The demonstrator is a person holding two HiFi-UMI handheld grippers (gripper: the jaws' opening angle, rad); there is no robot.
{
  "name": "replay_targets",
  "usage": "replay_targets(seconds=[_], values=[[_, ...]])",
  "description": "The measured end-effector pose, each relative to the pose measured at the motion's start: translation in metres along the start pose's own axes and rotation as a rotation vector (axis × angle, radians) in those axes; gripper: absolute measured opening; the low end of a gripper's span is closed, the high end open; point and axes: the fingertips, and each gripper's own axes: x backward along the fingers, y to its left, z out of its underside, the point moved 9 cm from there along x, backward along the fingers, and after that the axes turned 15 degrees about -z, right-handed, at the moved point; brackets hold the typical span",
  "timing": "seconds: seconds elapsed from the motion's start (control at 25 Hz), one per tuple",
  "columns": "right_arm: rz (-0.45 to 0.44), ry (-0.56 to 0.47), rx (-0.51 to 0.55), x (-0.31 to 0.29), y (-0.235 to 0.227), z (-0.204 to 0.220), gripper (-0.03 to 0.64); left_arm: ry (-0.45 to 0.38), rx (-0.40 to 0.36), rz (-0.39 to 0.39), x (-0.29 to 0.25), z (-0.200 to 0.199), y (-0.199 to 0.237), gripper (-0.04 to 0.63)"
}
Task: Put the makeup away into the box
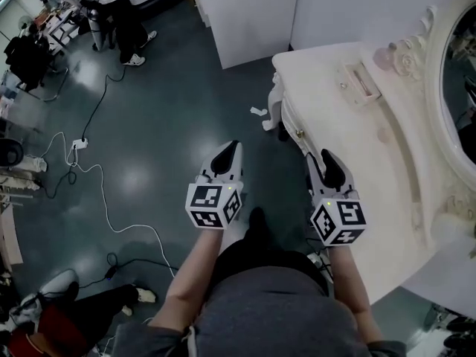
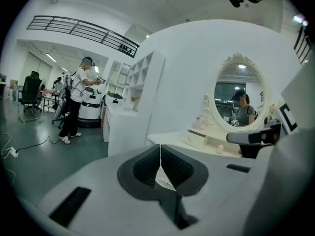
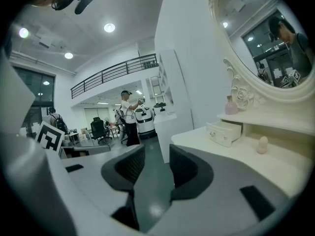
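A white dressing table (image 1: pixel 357 162) fills the right of the head view. On it stand a small white drawer box (image 1: pixel 362 82) and a pink bottle (image 1: pixel 387 56). The right gripper view shows the same box (image 3: pixel 224 132), the pink bottle (image 3: pixel 231 104) and a pale egg-shaped sponge (image 3: pixel 262 144). My right gripper (image 1: pixel 326 155) hangs at the table's near edge, open and empty (image 3: pixel 152 156). My left gripper (image 1: pixel 234 147) is over the floor left of the table, its jaws shut with nothing between them (image 2: pixel 160 149). Both are well short of the box.
An oval mirror (image 3: pixel 261 38) in an ornate frame rises behind the table. A white cabinet (image 1: pixel 238 13) stands beyond the table's corner. Cables (image 1: pixel 104 199) trail over the dark floor at left. A person (image 1: pixel 119 13) stands far back, and another person's legs (image 1: pixel 67 303) lie at bottom left.
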Motion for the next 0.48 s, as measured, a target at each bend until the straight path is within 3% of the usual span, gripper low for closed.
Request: replay_targets(seconds=[0.48], values=[[0.14,-0.004,-0.029,-0.01,-0.014,-0.004,0.17,0.045,-0.004,0.104,-0.041,-0.004,0.004,0.009]])
